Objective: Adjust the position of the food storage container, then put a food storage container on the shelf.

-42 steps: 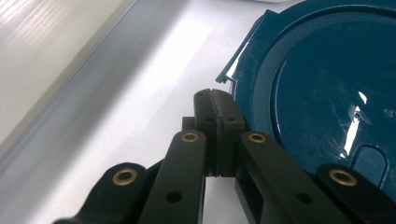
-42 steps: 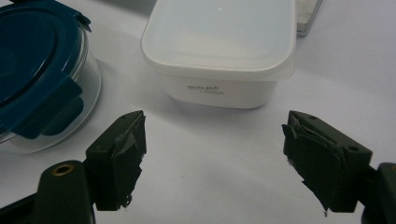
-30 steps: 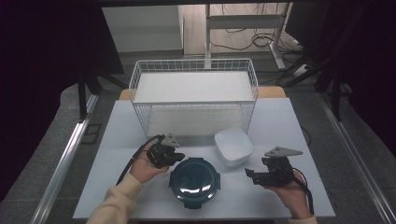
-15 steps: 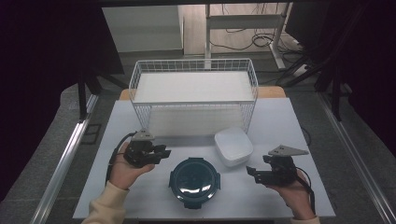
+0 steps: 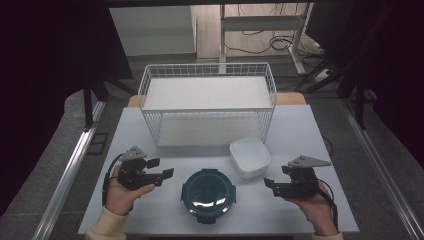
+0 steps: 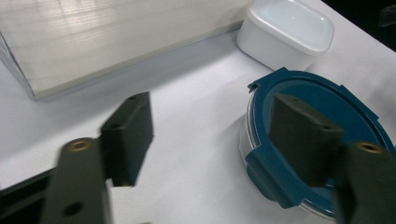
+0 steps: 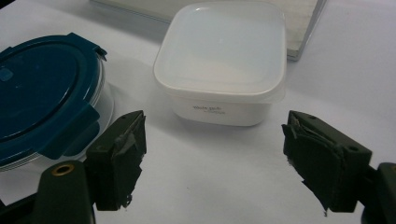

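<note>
A round clear container with a dark teal clip lid [image 5: 207, 194] [image 6: 366, 126] [image 7: 42, 88] stands at the table's front middle. To its right and a little farther back rests a white square lidded container [image 5: 250, 156] [image 6: 289, 28] [image 7: 222, 60]. My left gripper [image 5: 161, 168] [image 6: 215, 135] hovers left of the teal container, apart from it. Its jaws have just been opening, and only bare table lies between them. My right gripper [image 5: 274, 181] [image 7: 212, 158] is open at the front right, facing the white container from short of it, with nothing between its pads.
A white wire basket [image 5: 207, 102] [image 6: 116, 37] [image 7: 303, 23] stands at the back middle of the white table [image 5: 310, 135]. Dark floor with metal rails flanks the table on both sides.
My left gripper has drawn back leftward from the teal container's edge, and its jaws have gone from shut to wide apart. The right gripper has stayed still.
</note>
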A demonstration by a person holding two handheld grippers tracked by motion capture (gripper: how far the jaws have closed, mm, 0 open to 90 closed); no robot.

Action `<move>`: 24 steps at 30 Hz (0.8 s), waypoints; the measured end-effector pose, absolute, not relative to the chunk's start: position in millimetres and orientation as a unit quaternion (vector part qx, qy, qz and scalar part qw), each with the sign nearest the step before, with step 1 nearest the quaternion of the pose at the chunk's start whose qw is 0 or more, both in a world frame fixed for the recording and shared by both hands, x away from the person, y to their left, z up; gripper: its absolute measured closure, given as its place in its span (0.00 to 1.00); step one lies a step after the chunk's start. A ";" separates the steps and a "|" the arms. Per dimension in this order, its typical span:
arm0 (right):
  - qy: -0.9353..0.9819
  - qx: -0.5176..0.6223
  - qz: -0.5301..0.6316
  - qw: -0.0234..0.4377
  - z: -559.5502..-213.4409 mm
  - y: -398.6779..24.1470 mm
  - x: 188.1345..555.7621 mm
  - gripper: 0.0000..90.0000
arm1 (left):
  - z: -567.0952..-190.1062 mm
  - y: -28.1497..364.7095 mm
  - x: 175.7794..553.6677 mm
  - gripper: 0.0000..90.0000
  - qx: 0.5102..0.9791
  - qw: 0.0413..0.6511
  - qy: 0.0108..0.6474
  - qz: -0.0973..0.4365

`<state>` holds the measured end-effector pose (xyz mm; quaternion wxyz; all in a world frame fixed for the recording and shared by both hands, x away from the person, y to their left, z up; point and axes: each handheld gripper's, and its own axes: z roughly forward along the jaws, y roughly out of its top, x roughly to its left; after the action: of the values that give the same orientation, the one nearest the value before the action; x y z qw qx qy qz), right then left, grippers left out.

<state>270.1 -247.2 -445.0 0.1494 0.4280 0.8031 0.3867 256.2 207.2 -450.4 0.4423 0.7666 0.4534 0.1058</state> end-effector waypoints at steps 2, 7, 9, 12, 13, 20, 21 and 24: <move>0.803 0.428 0.386 0.150 -445.4 -247.0 270.1 0.23 | -450.8 207.6 255.0 0.29 0.769 0.439 0.451 0.110; 0.802 0.429 0.388 0.150 -445.0 -246.8 270.1 0.23 | -451.4 209.0 254.3 0.28 0.772 0.434 0.454 0.100; 0.801 0.428 0.391 0.152 -443.9 -247.8 269.3 0.24 | -451.7 211.7 255.3 0.29 0.765 0.437 0.465 0.083; 0.799 0.429 0.395 0.150 -442.9 -248.4 268.5 0.24 | -451.1 213.2 255.0 0.28 0.762 0.438 0.469 0.084; 0.797 0.428 0.399 0.148 -442.2 -248.8 268.4 0.24 | -450.7 213.8 254.5 0.28 0.761 0.438 0.470 0.085; 0.788 0.428 0.421 0.137 -438.6 -248.6 266.8 0.25 | -449.1 207.8 252.9 0.23 0.764 0.439 0.465 0.088; 0.788 0.429 0.422 0.134 -439.0 -248.2 266.7 0.25 | -449.1 207.8 252.9 0.23 0.764 0.439 0.465 0.088; 0.788 0.430 0.422 0.129 -440.0 -247.1 266.5 0.25 | -448.8 205.9 253.0 0.23 0.764 0.440 0.464 0.086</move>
<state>266.5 -247.1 -440.0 0.1285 0.4297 0.7878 0.4221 253.0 205.9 -448.8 0.4397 0.7642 0.4640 0.0862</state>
